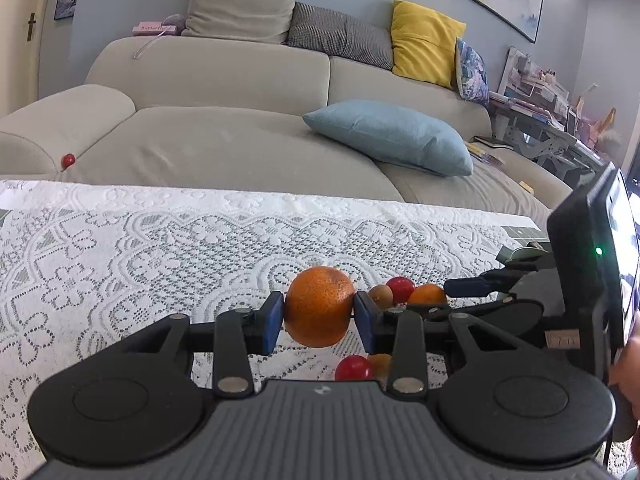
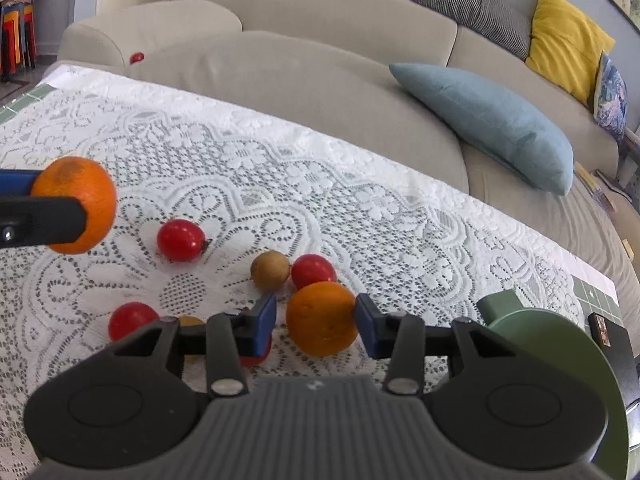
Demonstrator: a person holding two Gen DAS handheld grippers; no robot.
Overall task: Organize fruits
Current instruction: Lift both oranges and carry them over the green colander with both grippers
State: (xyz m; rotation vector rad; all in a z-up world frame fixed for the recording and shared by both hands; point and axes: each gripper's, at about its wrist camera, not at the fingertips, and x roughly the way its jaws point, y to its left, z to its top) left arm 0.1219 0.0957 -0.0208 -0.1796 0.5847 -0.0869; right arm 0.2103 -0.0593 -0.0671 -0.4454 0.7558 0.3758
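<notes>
Green bowl [image 2: 560, 344] — contents hidden — beside loose fruit on lace.

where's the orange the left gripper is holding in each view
Left wrist view: the held orange sits at centre, clamped between the left gripper's blue pads.
Right wrist view: the same orange is at the far left edge.
Shared landmark: the light blue cushion.

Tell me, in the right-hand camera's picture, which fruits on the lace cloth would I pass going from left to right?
Orange held in the left gripper → red tomato near the bottom → red tomato further back → brown round fruit → red tomato beside it. The second orange overlaps that last tomato, so I leave it unplaced.
</notes>
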